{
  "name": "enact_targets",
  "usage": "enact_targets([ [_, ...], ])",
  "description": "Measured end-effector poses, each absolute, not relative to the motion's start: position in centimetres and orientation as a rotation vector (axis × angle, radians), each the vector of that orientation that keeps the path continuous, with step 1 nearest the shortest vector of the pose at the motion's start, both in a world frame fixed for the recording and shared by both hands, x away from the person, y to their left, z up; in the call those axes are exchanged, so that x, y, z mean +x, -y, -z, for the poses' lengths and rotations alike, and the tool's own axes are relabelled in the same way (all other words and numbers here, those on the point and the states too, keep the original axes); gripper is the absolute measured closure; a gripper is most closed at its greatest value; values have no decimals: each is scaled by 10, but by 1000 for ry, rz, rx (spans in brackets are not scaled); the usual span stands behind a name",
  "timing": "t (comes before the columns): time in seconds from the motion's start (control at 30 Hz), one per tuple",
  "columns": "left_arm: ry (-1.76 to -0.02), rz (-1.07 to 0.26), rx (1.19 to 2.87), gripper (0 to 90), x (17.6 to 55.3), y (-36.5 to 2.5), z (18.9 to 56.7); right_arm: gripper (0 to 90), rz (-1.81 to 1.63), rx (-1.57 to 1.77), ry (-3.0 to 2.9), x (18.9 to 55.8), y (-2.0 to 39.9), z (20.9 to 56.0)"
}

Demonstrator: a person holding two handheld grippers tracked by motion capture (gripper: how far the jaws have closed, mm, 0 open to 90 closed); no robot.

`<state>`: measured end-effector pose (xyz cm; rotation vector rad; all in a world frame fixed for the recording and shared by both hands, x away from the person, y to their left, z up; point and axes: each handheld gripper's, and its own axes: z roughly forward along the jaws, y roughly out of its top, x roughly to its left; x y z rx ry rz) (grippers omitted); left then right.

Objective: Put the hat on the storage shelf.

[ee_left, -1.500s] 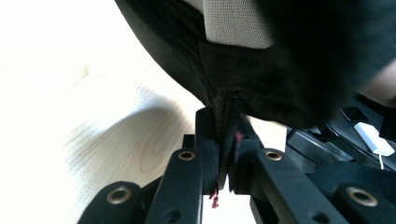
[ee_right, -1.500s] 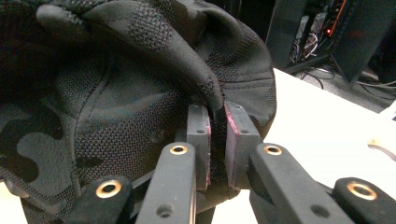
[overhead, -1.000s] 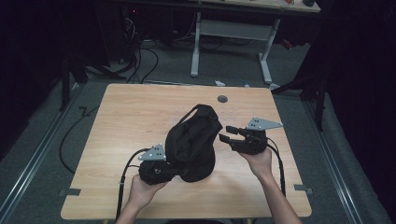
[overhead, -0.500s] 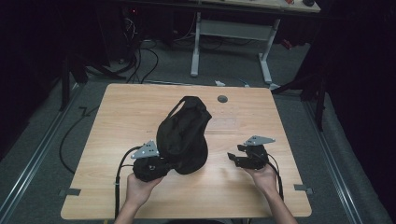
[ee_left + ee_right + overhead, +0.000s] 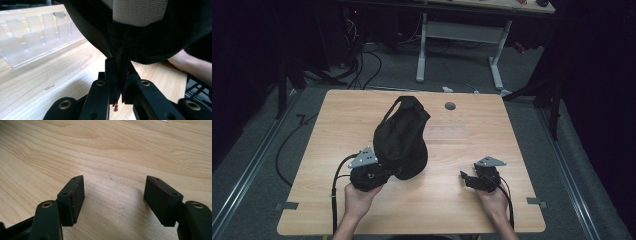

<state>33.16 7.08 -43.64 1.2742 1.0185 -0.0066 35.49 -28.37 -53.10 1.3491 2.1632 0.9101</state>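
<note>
Lowered toward the counter's (image 5: pixel 512 135) near right corner, the right gripper (image 5: pixel 467 178) has just spread its jaws, nothing between them. Left gripper (image 5: pixel 120 75) pinches the black fabric backpack (image 5: pixel 402 137), mid-counter.

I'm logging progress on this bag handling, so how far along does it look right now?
Done: the right gripper is off the black bag; its jaws have just been opening, with nothing between them, low over the table. In hand: the left gripper is clamped on the bag's near edge, and the bag rests on the table. Left, probably: releasing that edge or regripping; the clear tray is untouched.
</note>
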Motion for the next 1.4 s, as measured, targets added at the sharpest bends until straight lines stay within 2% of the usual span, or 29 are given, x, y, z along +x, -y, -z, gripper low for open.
enact_targets([
  [0.4,-1034,-80,1222,857,341,-85,427,319,-905,1361,-2153,354,284,531],
  [1.4,-1122,-271,1151,857,397,-95,408,318,-906,1361,-2154,354,285,531],
])
